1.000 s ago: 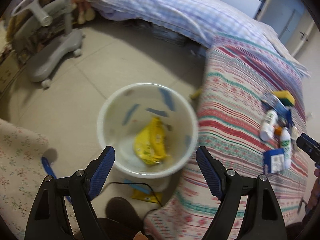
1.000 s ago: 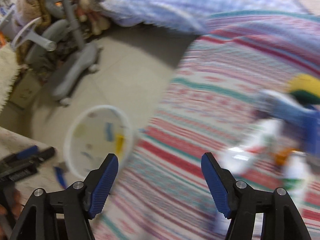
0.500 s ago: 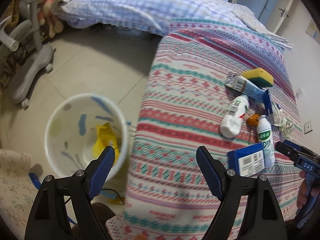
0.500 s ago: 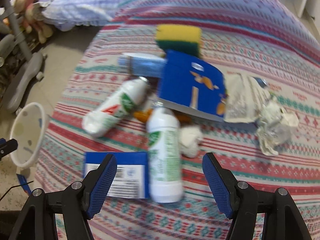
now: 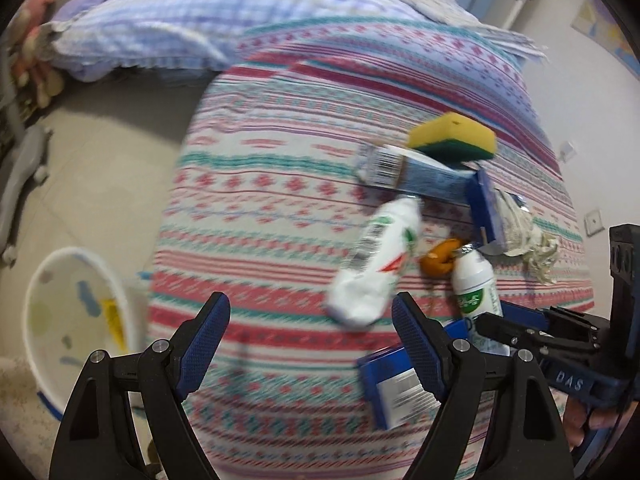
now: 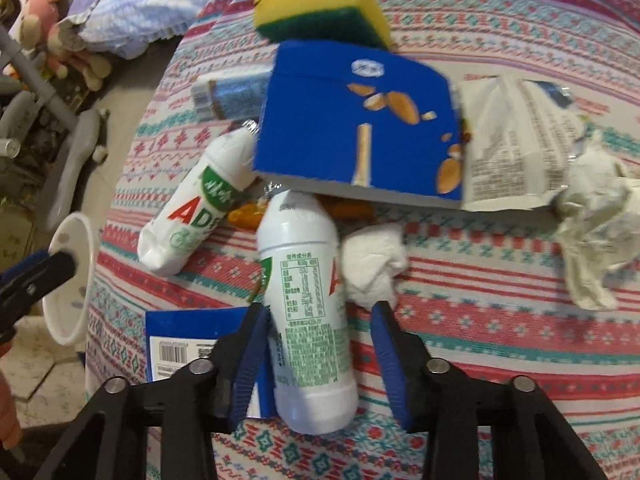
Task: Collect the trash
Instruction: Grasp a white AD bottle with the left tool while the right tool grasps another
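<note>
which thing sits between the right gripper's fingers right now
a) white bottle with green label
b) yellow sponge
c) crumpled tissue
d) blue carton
a: in the right wrist view the white bottle lies between the open fingers of the right gripper, with a gap on its right side, so not yet clamped.

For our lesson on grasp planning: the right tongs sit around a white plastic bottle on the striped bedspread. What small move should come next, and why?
Probably close the right tongs on the white plastic bottle with green print. Its body already lies between the open fingers, the left one close against it, a gap on the right. The white round bin waits on the floor beside the bed.
</note>
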`<state>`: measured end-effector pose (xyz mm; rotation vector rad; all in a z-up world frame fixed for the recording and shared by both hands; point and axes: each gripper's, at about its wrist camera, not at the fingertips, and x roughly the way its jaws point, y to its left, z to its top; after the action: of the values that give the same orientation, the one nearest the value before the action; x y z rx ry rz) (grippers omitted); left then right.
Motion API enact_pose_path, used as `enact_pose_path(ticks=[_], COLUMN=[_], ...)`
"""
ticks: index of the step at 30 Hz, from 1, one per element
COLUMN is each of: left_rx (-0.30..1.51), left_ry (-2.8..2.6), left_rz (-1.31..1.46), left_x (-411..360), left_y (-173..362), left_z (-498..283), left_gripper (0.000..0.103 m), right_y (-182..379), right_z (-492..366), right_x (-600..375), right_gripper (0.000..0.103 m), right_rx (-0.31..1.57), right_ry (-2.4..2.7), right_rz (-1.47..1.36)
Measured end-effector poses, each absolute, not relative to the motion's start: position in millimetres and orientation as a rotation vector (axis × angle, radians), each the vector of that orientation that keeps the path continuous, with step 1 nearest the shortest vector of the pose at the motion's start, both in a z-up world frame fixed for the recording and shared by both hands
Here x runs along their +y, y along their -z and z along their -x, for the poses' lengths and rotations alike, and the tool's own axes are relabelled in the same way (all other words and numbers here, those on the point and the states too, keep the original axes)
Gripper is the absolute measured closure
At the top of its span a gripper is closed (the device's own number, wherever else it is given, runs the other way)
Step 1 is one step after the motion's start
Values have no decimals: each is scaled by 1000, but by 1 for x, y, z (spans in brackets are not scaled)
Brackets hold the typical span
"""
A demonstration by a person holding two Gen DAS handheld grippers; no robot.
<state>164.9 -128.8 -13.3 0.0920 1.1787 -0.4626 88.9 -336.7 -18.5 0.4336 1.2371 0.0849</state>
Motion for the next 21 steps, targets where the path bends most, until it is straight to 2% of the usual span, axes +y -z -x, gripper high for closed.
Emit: enact_pose_path(ticks=[11,15,21], left_rx=[1205,1227,1207], left_ry=[614,615,592], left_rz=[-202,-219,-238], left_x=[-196,-203,-209], left_y=[34,42,43], left_z=[-168,-169,-164], left_gripper=[43,57,58], right_y=[-10,-19,-22], right_z=[-63,-56,-53], right_x=[-370,-383,-389], right_gripper=[66,66,66], right_rx=[1158,1128,1116], right_ry=[-57,-37,-5], right_rz=[-482,-502,-492])
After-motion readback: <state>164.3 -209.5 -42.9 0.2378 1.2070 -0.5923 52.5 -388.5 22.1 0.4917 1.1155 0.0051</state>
